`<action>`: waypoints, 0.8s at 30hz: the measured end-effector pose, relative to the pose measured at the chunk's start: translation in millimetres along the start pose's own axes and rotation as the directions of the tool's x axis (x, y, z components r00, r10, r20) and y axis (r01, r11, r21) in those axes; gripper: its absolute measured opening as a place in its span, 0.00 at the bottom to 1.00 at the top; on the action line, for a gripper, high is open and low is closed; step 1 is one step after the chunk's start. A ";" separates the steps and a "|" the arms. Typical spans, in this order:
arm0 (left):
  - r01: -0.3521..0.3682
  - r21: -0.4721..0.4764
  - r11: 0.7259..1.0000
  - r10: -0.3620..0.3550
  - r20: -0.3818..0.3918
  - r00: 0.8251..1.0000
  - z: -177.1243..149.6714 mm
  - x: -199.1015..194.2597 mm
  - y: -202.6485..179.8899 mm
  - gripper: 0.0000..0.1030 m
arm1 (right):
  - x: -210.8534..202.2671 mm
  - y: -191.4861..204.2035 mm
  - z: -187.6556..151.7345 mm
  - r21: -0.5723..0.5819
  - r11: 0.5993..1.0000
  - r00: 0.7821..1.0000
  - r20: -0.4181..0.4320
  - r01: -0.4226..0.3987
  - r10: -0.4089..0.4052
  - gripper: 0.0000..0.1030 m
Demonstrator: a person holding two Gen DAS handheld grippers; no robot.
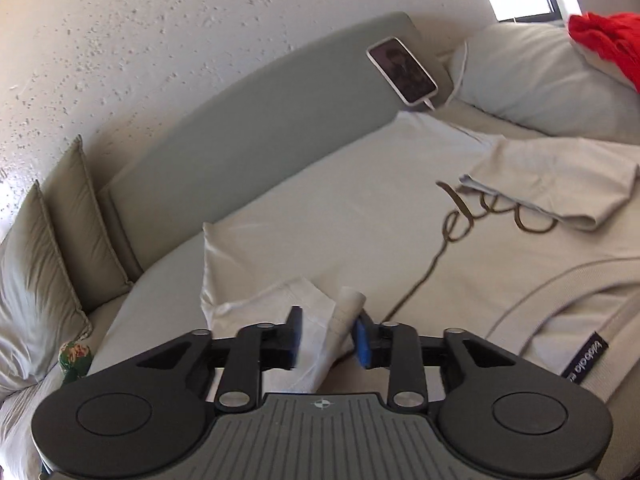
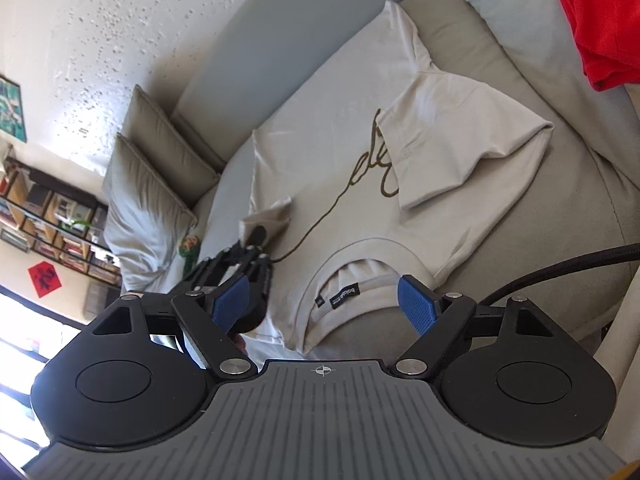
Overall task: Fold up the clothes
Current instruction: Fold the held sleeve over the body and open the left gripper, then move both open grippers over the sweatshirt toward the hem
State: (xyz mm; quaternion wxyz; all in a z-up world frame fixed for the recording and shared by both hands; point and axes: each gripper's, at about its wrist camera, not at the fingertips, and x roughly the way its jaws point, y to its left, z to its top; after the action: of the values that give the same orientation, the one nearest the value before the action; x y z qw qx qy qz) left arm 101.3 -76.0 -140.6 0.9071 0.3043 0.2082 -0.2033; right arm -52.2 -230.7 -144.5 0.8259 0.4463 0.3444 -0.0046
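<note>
A beige T-shirt [image 2: 344, 152] with a brown script print lies flat on a grey sofa seat, collar toward me. Its right sleeve [image 2: 460, 136] is folded in over the chest. My left gripper [image 1: 329, 338] has the left sleeve [image 1: 320, 320] bunched between its blue pads, with a gap still showing; it also shows in the right wrist view [image 2: 248, 248]. My right gripper [image 2: 324, 306] is open and empty, hovering just above the collar [image 2: 348, 292].
A phone [image 1: 402, 70] on a charging cable leans on the sofa back. A red garment [image 2: 596, 16] lies on a cushion at the right. Two pillows [image 2: 160, 168] stand at the left. A black cable [image 2: 560, 264] runs at right.
</note>
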 end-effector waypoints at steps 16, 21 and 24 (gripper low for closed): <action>0.116 -0.673 0.730 -0.076 0.089 0.993 -25.6 -19.6 107.2 0.22 | 5.6 -11.8 3.7 0.050 0.998 0.999 0.013 0.033 -0.033 0.81; 0.003 -0.636 0.772 -0.145 -0.171 0.975 -27.5 11.7 96.1 0.25 | 3.7 -11.6 3.8 0.043 0.998 0.999 0.005 0.034 -0.034 0.81; -0.031 -0.555 0.831 -0.126 -0.242 0.962 -25.2 -8.6 81.9 0.25 | 1.8 -13.8 4.1 0.052 0.998 1.000 0.002 0.030 -0.030 0.81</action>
State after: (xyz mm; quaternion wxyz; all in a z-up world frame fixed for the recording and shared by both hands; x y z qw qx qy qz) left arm 128.3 2.1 -116.3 0.9140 0.0479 0.3866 -0.1136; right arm -52.9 -241.4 -154.2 0.8143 0.4624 0.3498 -0.0265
